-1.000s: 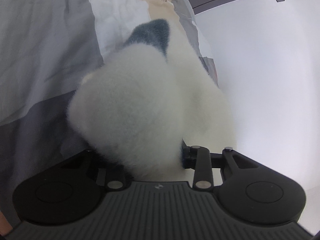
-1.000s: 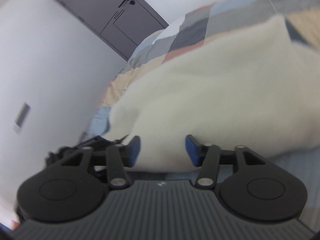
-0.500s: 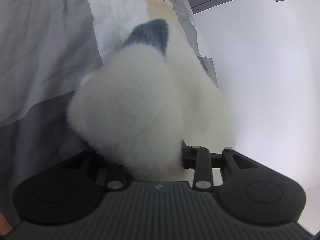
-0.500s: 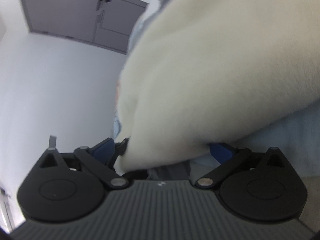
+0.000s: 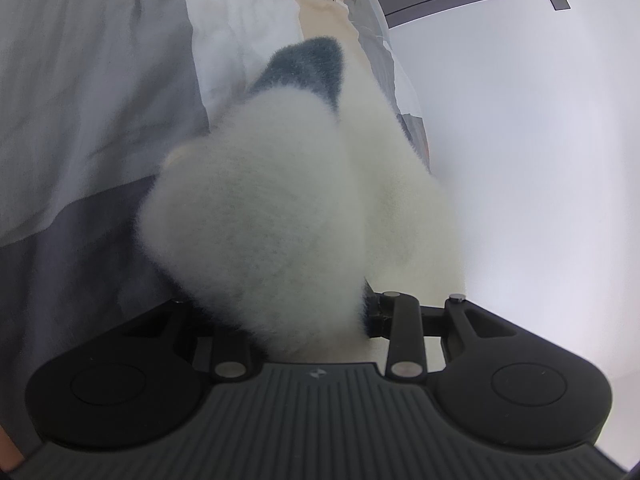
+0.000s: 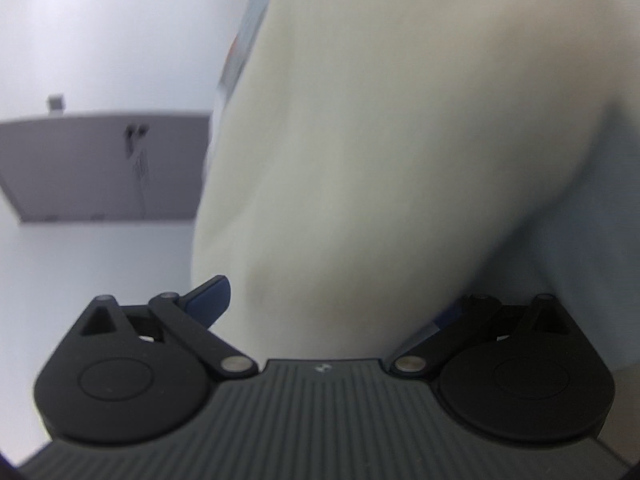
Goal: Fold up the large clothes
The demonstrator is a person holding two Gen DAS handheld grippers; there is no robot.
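Jaws of the left gripper [image 5: 320, 320] are closed on a bunched fold of the fluffy white garment [image 5: 280, 220], which rises ahead of them over the patchwork bedding [image 5: 100, 80]. Jaws of the right gripper [image 6: 332, 312] are spread wide, with the garment's edge [image 6: 380, 160] lying between them, ungripped. Soft, light, bulky pile is judged likely; hems should be pinched deeply, since the blue-grey patch [image 5: 308, 64] and fluff offer little firmness.

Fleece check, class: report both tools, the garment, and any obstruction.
Left tool shut on fleece. Right tool open, fleece between its fingers, not clamped. Fleece bunched over bedspread. Nothing in the way.
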